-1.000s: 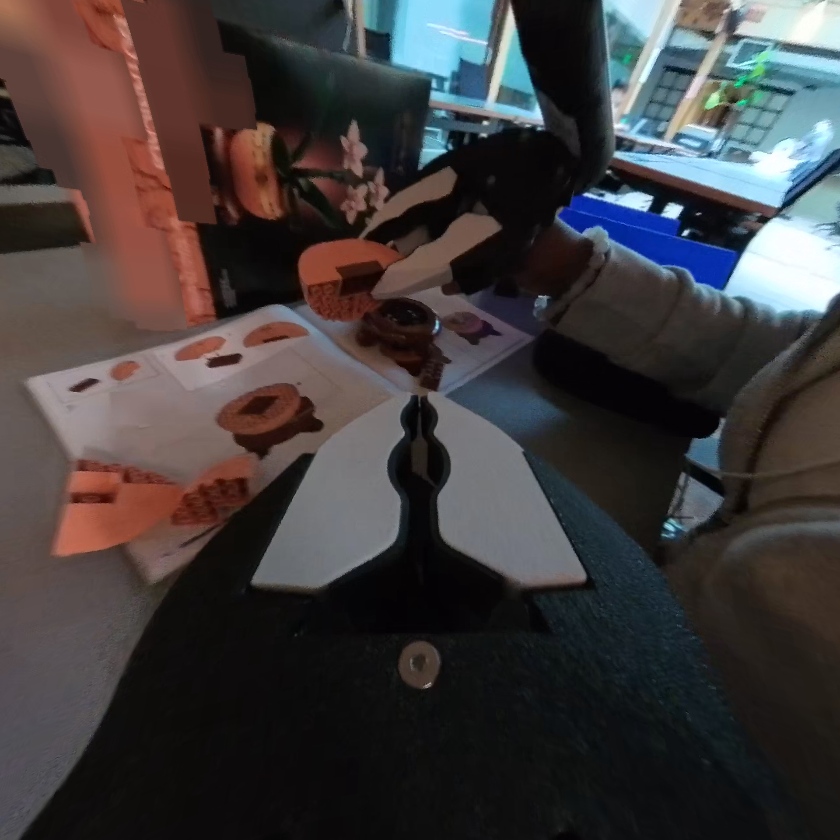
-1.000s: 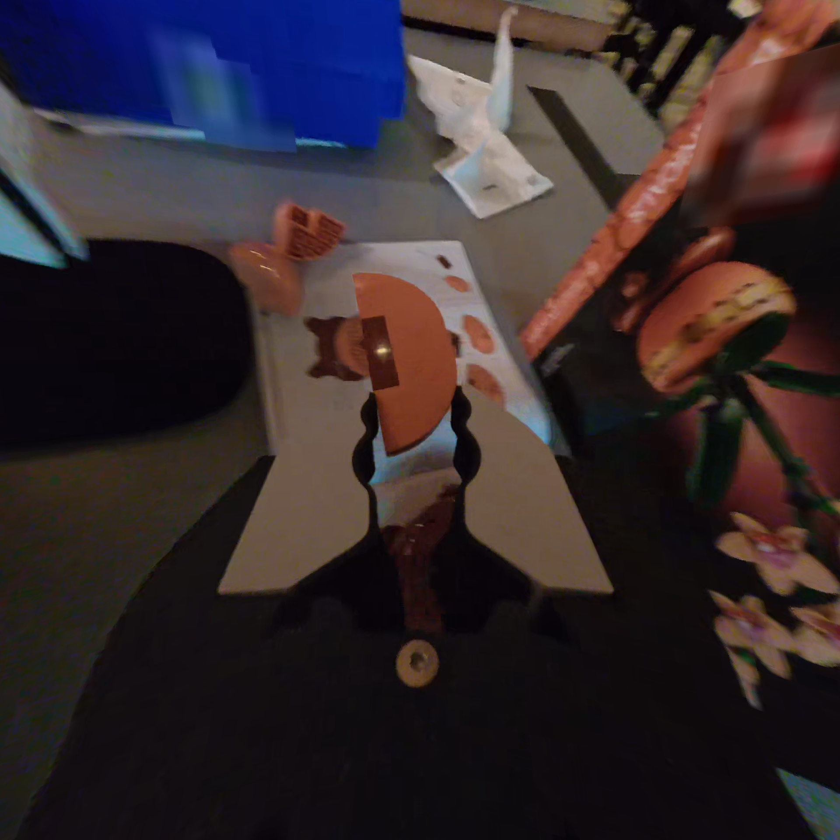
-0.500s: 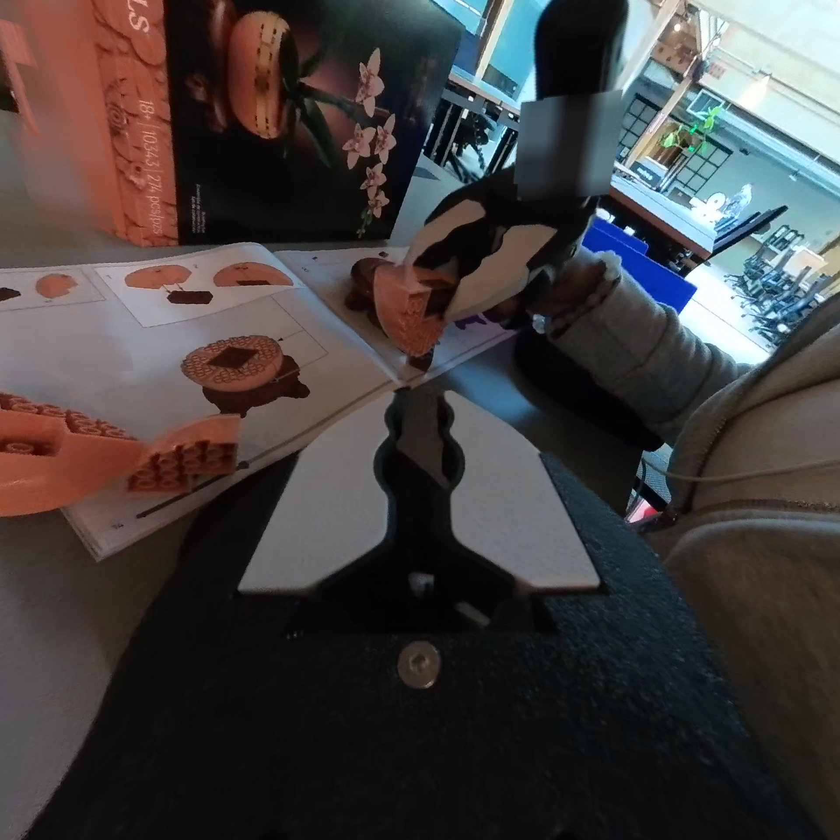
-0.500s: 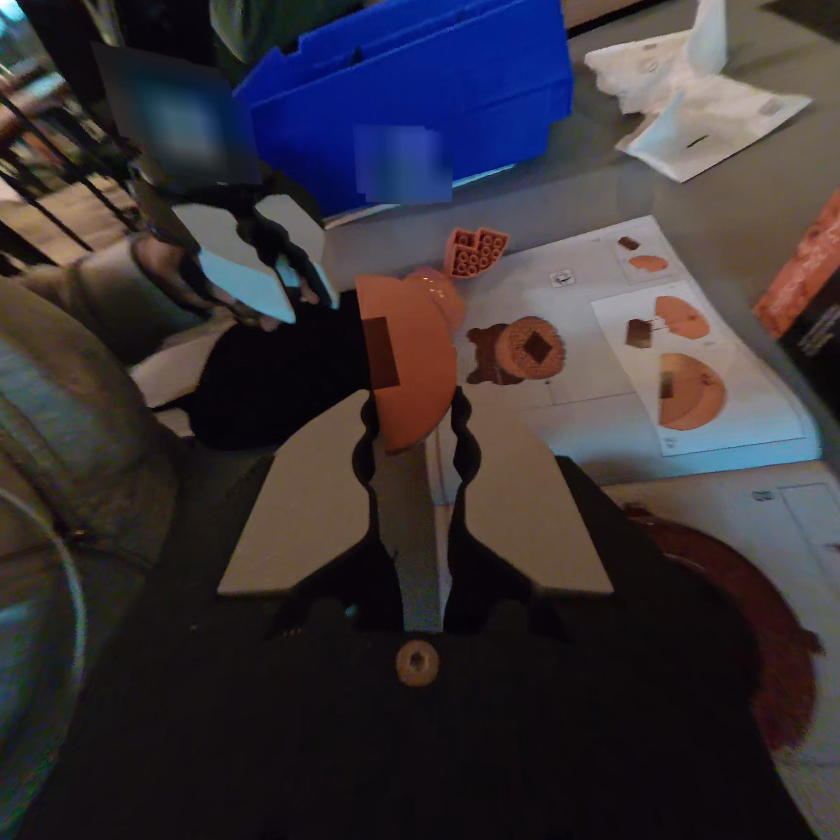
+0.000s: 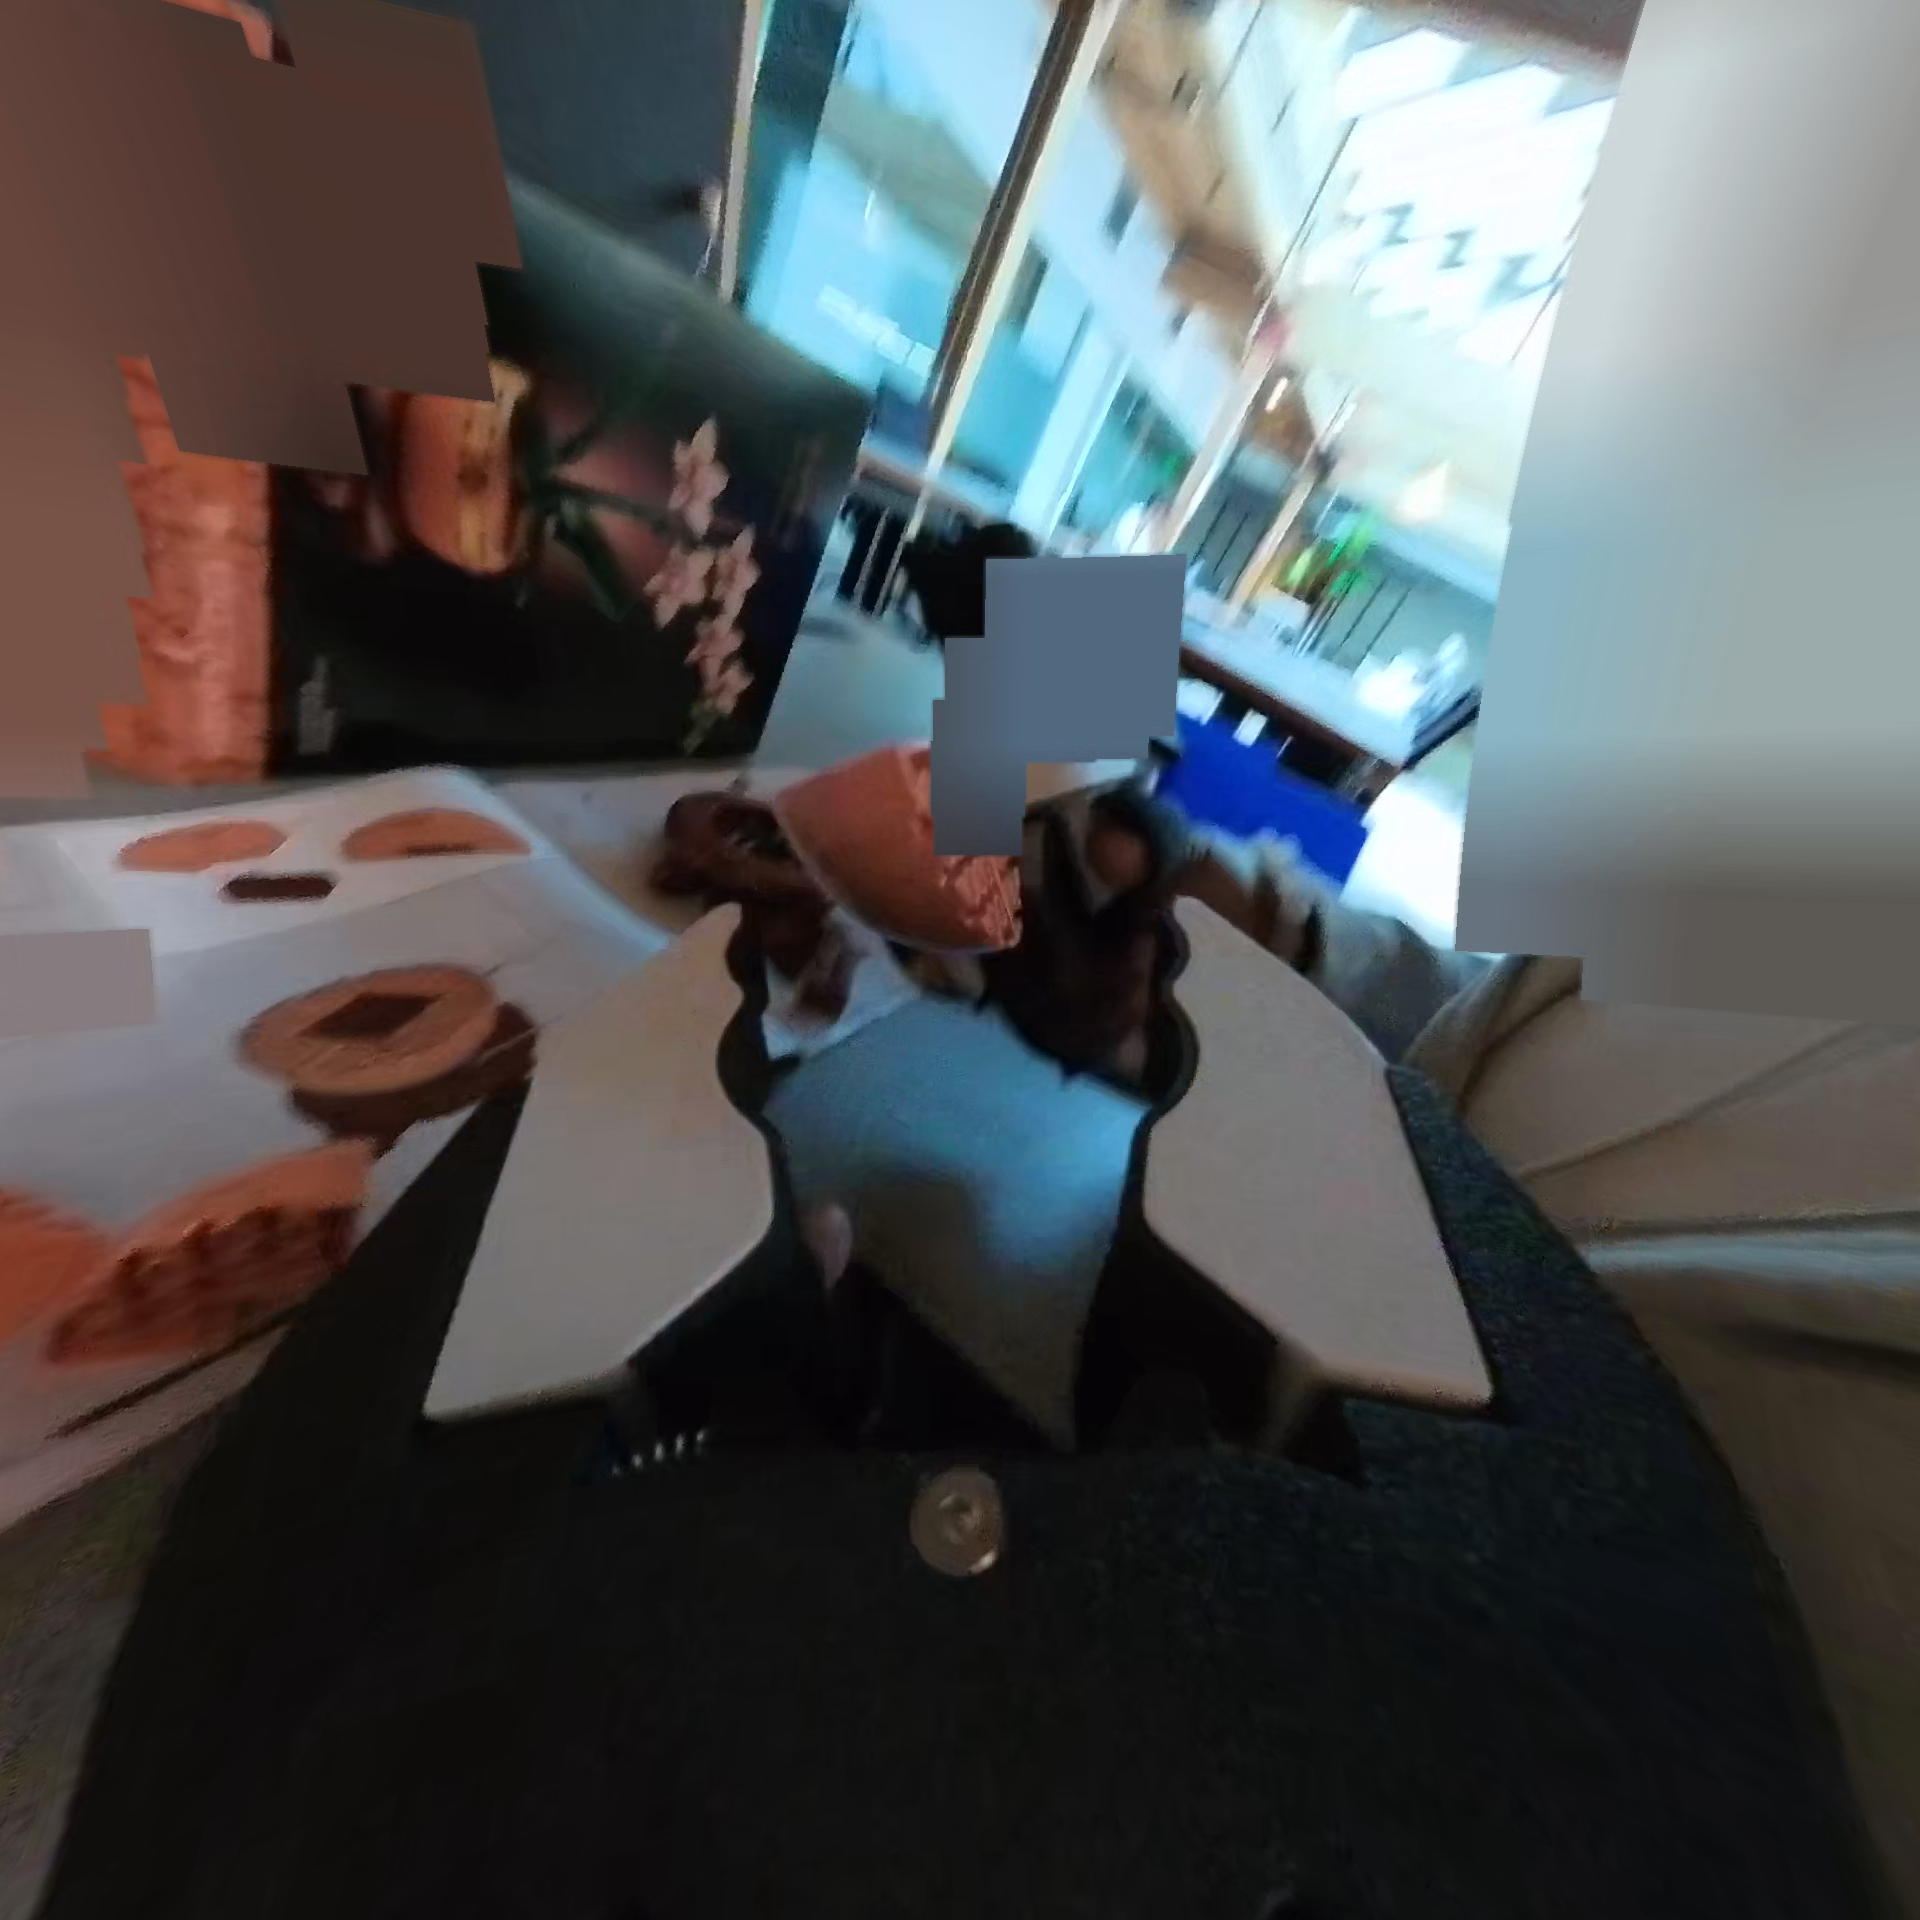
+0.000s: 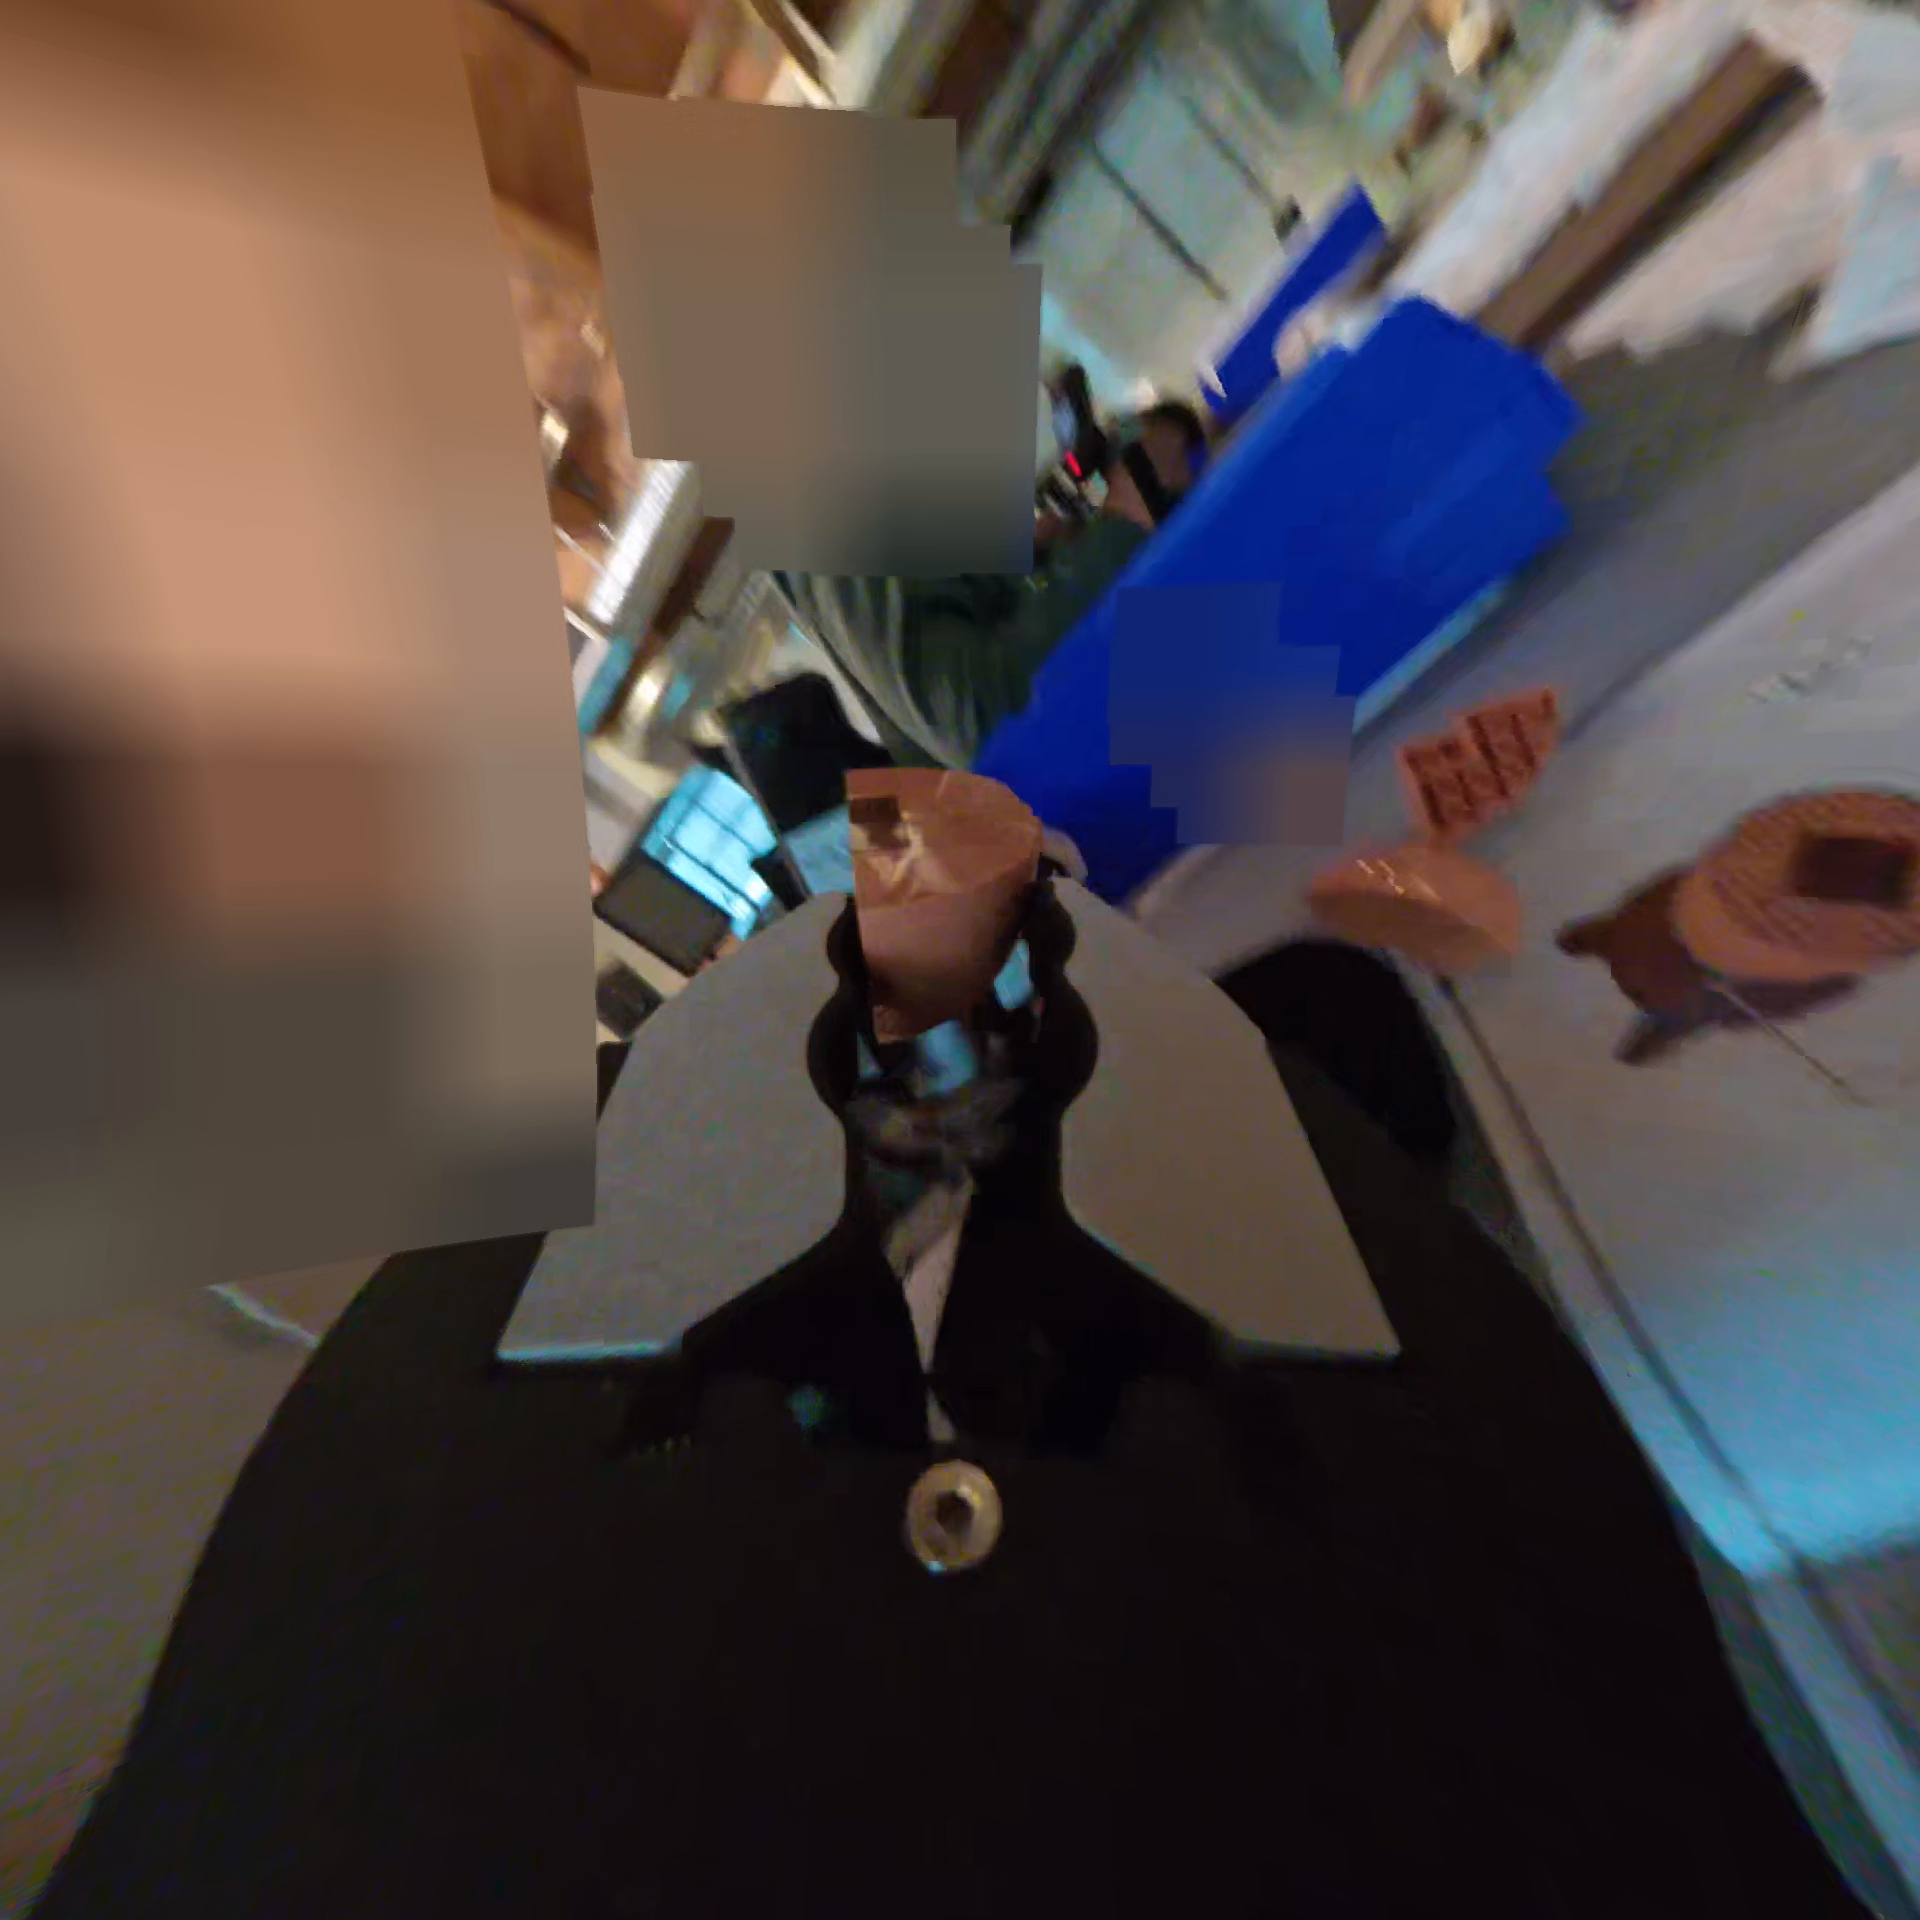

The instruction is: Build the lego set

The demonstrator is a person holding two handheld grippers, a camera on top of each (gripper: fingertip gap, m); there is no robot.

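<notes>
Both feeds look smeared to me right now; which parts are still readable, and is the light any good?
Left wrist view: motion-blurred booklet and box, bright windows behind, own open left gripper sharp. Right wrist view: dimmer, background streaked, blue bin smeared; right gripper clear, shut on an orange half-round piece.

Both views are heavily motion-blurred and bent by wide-angle distortion, with straight lines bowing toward the edges. In the left wrist view, bright daylight from the windows (image 5: 935,312) washes out the background, while the black gripper body (image 5: 935,1662) in the foreground sits in deep shadow. The instruction booklet (image 5: 260,935) is smeared and soft. The right wrist view is dimmer and tilted, with a cool bluish cast on the table (image 6: 1714,1299) and a saturated blue bin (image 6: 1403,499).
</notes>
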